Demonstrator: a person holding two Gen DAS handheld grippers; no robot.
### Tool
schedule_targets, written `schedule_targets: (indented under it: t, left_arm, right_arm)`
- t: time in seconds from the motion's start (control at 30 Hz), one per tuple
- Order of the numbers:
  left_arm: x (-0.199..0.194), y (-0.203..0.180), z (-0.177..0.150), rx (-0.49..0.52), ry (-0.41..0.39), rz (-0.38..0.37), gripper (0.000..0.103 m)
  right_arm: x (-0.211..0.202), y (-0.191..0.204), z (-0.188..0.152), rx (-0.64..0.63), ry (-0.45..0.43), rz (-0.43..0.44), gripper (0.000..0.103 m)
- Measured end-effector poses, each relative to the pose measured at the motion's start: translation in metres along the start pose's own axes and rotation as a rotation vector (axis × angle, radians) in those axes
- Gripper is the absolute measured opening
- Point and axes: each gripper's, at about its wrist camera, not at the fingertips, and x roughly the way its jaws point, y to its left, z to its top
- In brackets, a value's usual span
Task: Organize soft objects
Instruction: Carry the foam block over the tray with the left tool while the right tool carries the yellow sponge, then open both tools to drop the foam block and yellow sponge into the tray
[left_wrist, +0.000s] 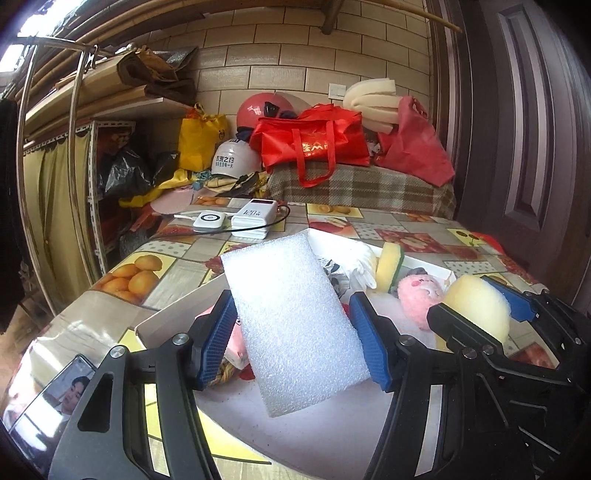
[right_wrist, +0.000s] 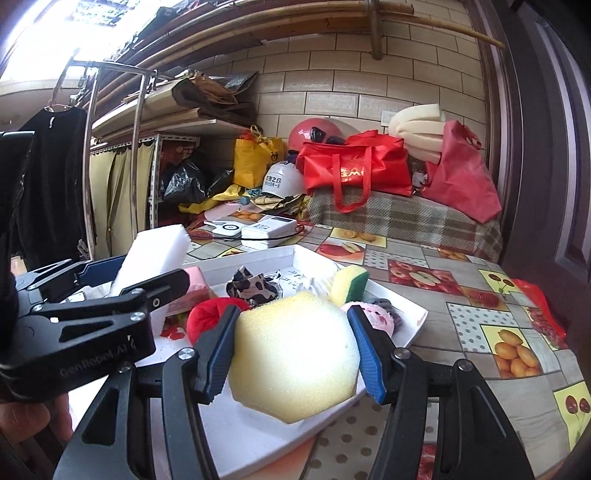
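Observation:
My left gripper (left_wrist: 291, 306) is shut on a white foam slab (left_wrist: 295, 325), which stands tilted between the blue pads above the white tray (left_wrist: 162, 314). My right gripper (right_wrist: 291, 317) is shut on a round yellow sponge (right_wrist: 295, 354) over the tray's near right part (right_wrist: 413, 326). Each gripper shows in the other's view: the right gripper (left_wrist: 476, 306) with its yellow sponge (left_wrist: 476, 299), and the left gripper (right_wrist: 144, 273) with the foam slab (right_wrist: 151, 254). In the tray lie a pink plush (right_wrist: 373, 314), a yellow-green scrub sponge (right_wrist: 349, 284), a red plush ball (right_wrist: 207, 314), a leopard-print cloth (right_wrist: 251, 286) and a white glove (left_wrist: 351, 258).
The tray rests on a table with a fruit-pattern cloth (right_wrist: 480, 288). Two white power banks (right_wrist: 269, 227) with a cable sit behind the tray. A phone (left_wrist: 48, 402) lies at the near left. Red bags (left_wrist: 314, 140), helmets and a clothes rack (right_wrist: 85, 147) crowd the back; a dark door (left_wrist: 524, 129) stands right.

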Motion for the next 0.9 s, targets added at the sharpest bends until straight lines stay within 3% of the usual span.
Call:
schedule_targets:
  t: [0.4,0.9]
  left_arm:
    - [0.039,0.001,0.007,0.008,0.108,0.019,0.063]
    - [0.048,-0.002,0.009,0.018,0.126,0.025,0.063]
  right_arm:
    - [0.042,-0.017,0.010,0.094,0.074,-0.044,0.060]
    - [0.046,-0.021,0.010,0.107,0.086,-0.045,0.060]
